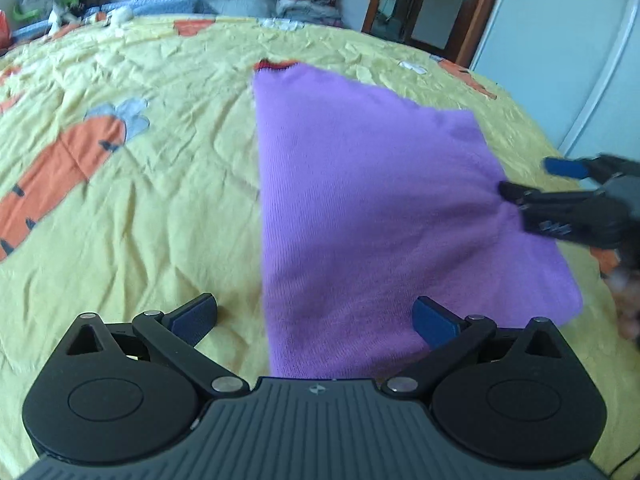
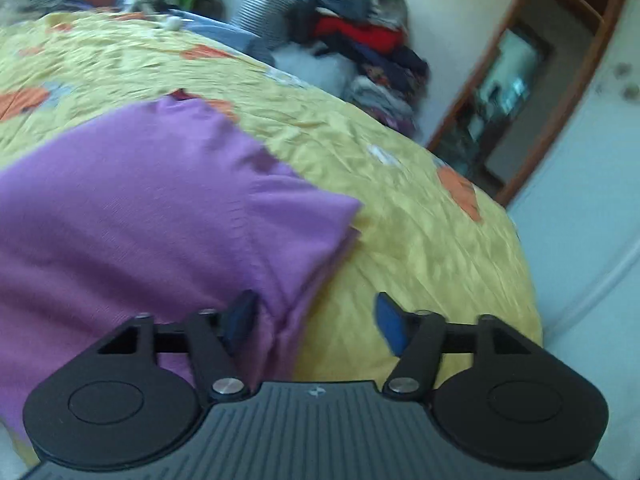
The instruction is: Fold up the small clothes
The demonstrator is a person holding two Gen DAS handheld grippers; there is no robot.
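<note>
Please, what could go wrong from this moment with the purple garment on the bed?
1. The right gripper is open at the layered right edge of the purple garment; closing there may catch only the top layer, so the fold could come apart.
2. The left gripper is open over the near edge; it might pinch the wrinkled yellow bedsheet along with the cloth.
3. Both views are blurred, so a hasty grasp may miss the edge.

You're in a lived-in home bedroom.
You work over a bed under a yellow bedspread (image 1: 168, 184) printed with orange carrots (image 1: 60, 168); beyond it you see heaped clothes (image 2: 360, 40) against a pale wall, a wood-framed mirror (image 1: 424, 4), and white wardrobe doors (image 1: 560, 52) at your right.
</note>
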